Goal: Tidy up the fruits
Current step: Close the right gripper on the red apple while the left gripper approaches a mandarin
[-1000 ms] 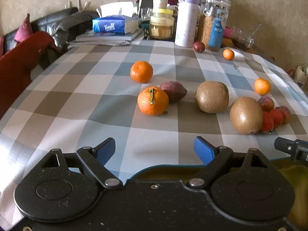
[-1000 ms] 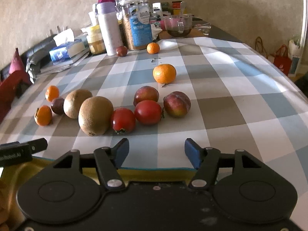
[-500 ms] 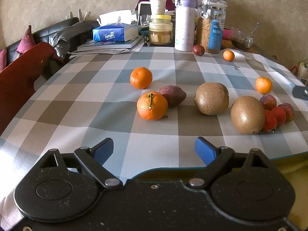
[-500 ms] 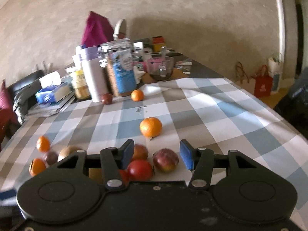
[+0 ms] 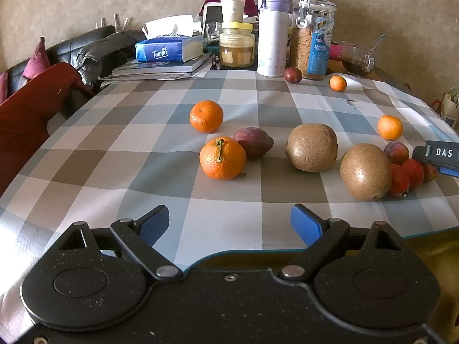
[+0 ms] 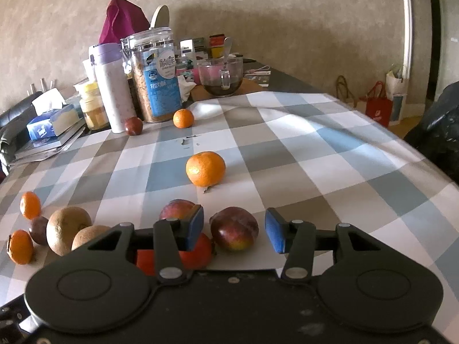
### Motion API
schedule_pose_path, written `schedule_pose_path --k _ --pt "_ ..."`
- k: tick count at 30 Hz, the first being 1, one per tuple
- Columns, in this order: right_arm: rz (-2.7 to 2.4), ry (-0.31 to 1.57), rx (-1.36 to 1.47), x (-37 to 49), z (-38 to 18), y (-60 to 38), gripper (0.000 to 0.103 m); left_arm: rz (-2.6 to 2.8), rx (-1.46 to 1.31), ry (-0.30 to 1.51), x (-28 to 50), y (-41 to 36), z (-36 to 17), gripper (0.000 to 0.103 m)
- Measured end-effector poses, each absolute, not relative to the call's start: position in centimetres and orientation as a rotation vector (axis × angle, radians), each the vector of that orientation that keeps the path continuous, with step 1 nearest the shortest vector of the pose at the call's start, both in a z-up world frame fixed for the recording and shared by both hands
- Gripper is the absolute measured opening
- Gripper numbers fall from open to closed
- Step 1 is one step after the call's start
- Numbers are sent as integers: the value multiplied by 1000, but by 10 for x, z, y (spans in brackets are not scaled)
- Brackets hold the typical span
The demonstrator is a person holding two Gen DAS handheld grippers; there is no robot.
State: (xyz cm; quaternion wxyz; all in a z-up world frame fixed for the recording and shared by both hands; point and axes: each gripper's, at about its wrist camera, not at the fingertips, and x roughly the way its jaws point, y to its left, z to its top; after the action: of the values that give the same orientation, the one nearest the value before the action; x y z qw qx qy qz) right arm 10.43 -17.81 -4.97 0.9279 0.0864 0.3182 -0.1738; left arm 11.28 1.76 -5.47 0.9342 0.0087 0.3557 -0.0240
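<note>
Checked cloth in grey, blue and white covers the table (image 5: pixel 86 154) where the fruit lies loose. Our left gripper (image 5: pixel 229 225) hovers at the near edge, jaws spread wide and empty, facing two tangerines (image 5: pixel 222 157), a dark purple fruit (image 5: pixel 252 146) touching the nearer one, and two kiwis (image 5: pixel 312 147). Our right gripper (image 6: pixel 233 233) hangs over the red cluster, jaws parted with nothing held; a plum (image 6: pixel 233 228) sits between its blue pads (image 6: pixel 274 235), a tomato (image 6: pixel 198 253) just beside. Another tangerine (image 6: pixel 205 168) lies beyond, well short of the jars (image 6: pixel 156 77).
</note>
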Motion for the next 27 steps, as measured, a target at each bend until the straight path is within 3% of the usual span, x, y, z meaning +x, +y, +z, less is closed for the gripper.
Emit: schedule_pose_path --k 10,12,14,27 --pt "-370 681 295 105 -53 -198 52 -42 36 715 112 15 -55 92" --pt "-363 682 288 105 -53 -196 49 -40 34 716 112 14 -55 92" --pt "-336 680 281 106 -51 -194 38 -40 35 716 112 14 -55 92" --pt "-267 557 274 96 -33 -185 38 -65 26 619 99 14 -41 87"
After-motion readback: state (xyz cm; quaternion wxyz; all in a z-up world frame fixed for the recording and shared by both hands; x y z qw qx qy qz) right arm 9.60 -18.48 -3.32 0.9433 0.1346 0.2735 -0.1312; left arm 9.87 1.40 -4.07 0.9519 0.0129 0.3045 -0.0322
